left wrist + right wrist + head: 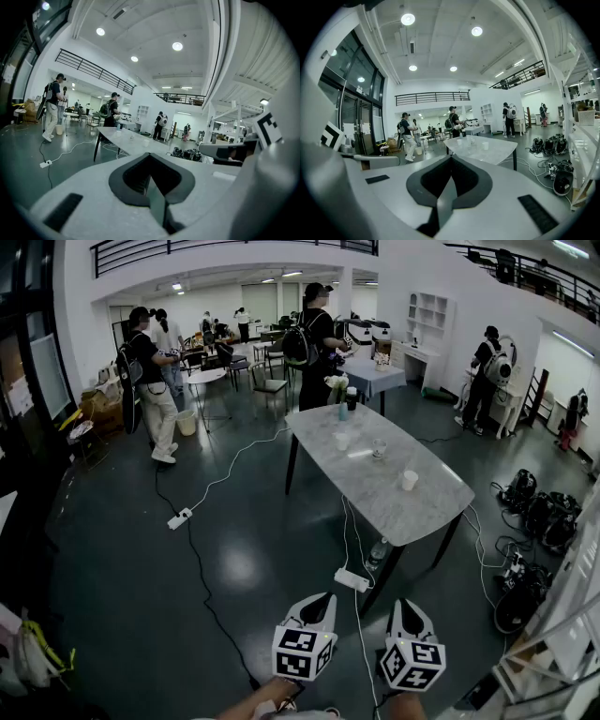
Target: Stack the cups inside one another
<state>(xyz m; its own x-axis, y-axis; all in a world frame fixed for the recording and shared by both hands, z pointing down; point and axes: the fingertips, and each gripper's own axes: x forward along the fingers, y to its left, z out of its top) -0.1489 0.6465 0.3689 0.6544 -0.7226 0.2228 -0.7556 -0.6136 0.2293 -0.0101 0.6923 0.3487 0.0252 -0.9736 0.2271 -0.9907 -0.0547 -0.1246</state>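
Standing well short of the marble table, both grippers show at the bottom of the head view, apart from it and from every cup. The left gripper has its jaws pressed together with nothing between them, which its own view confirms. The right gripper is likewise closed tight and empty.

The hands behind the marker cubes are cut off by the picture's lower edge. One white cup stands near the table's right edge, and a second white cup sits toward the far end, near the middle. Between them is a clear vessel, too small to tell whether it is a cup.

At the far edge stand a vase and a dark bottle, their details unreadable.
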